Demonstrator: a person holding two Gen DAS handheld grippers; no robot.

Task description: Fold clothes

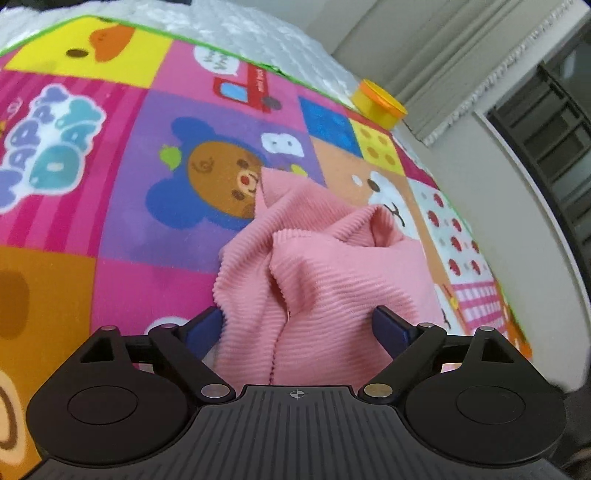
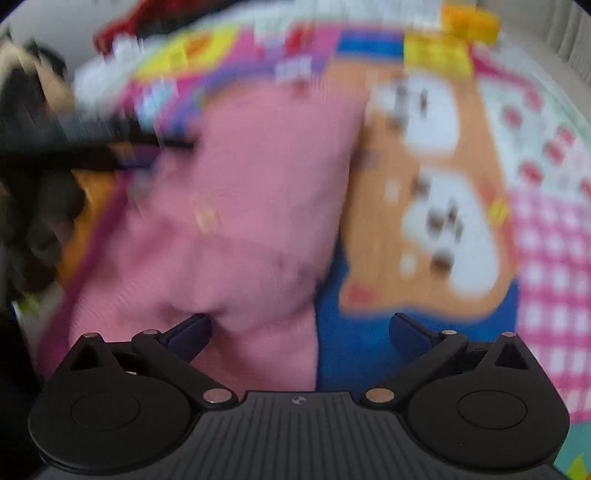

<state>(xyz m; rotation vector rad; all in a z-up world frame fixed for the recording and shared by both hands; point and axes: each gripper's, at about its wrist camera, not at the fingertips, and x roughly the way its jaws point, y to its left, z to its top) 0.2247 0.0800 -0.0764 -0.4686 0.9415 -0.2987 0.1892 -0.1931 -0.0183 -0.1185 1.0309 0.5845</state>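
Note:
A pink ribbed garment (image 1: 314, 269) lies bunched and creased on a colourful cartoon play mat (image 1: 110, 184). My left gripper (image 1: 301, 325) is open, its blue pads either side of the near end of the cloth, which lies between them. In the right wrist view, which is motion-blurred, the same pink garment (image 2: 240, 229) spreads across the mat (image 2: 443, 221). My right gripper (image 2: 299, 328) is open, with its left pad at the cloth's near edge and its right pad over bare mat. The left gripper's dark body (image 2: 74, 136) shows at the far left of that view.
A yellow tub with an orange lid (image 1: 380, 101) stands at the mat's far edge, also in the right wrist view (image 2: 469, 18). White bubble wrap (image 1: 258, 33) lies beyond the mat. A wall and curtain (image 1: 461, 74) are to the right.

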